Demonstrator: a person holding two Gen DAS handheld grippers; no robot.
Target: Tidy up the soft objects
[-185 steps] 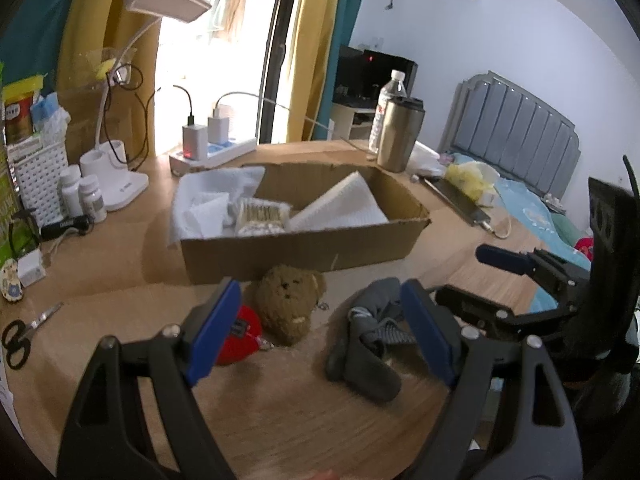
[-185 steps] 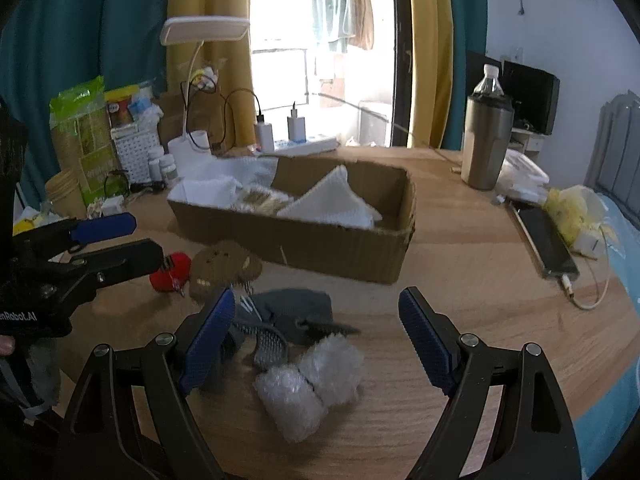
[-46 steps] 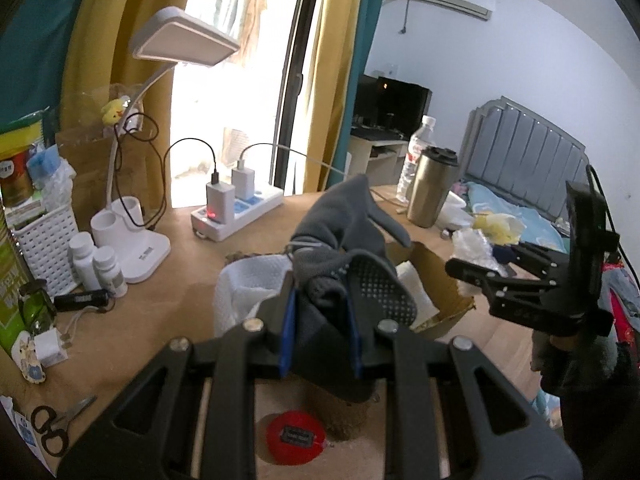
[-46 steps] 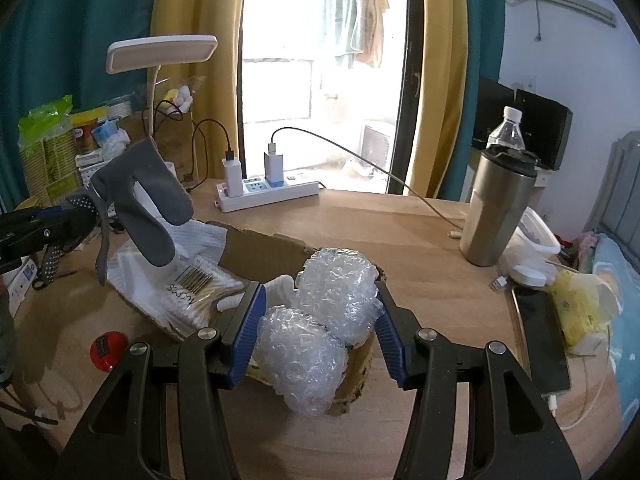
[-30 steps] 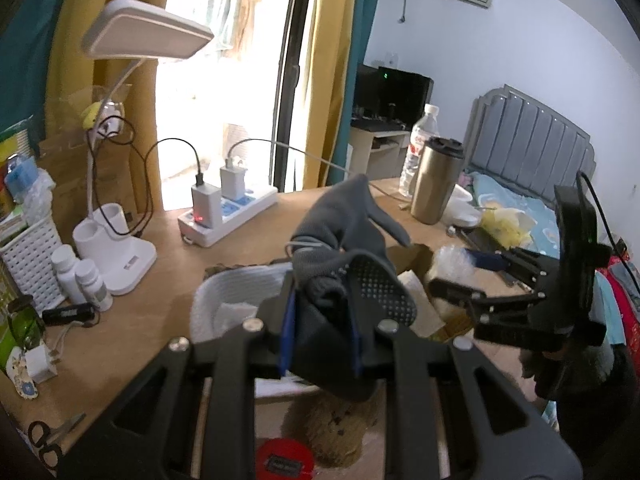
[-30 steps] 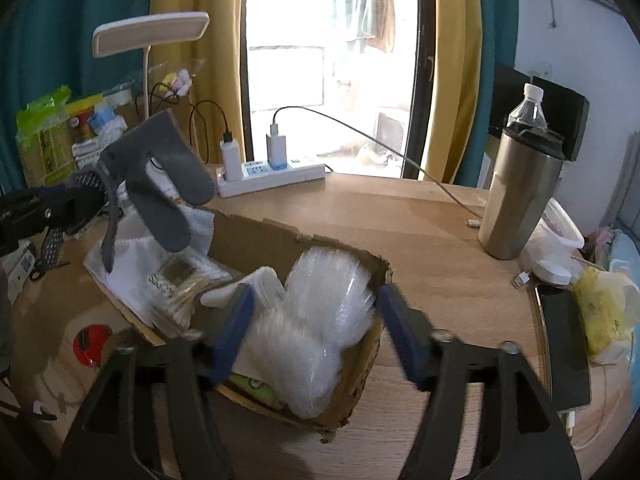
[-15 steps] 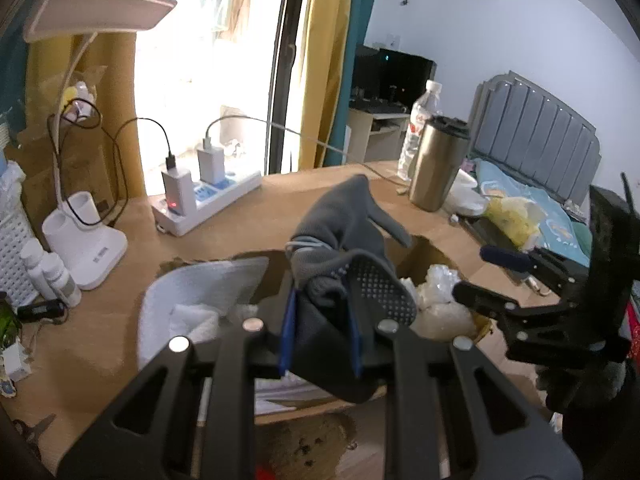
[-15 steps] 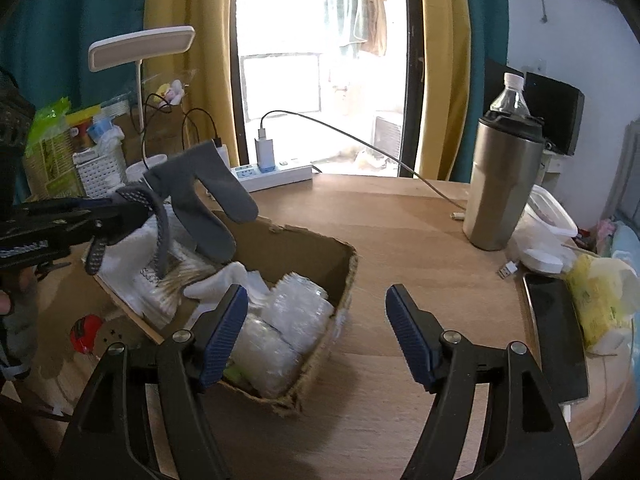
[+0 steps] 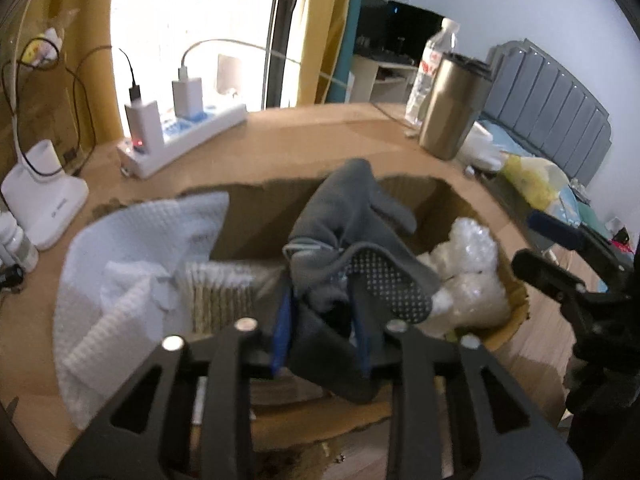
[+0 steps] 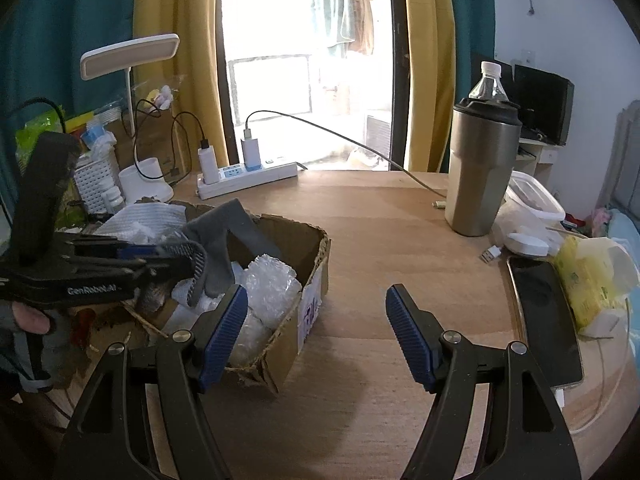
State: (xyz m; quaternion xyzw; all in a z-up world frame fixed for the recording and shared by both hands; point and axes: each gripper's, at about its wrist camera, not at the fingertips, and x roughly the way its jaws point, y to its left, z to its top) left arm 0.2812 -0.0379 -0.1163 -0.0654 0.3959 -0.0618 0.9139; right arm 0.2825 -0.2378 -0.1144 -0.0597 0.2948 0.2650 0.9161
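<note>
Fingers of my left gripper (image 9: 320,332), just easing apart around the grey glove (image 9: 352,232), should release over the cardboard box (image 10: 312,276) while my right gripper (image 10: 316,328) waits wide and empty.

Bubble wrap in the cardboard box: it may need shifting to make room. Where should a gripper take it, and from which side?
Probably the upper roll of the bubble wrap, pinched across its rounded width from above: the cardboard box walls its sides, and the open right gripper is nearest.
</note>
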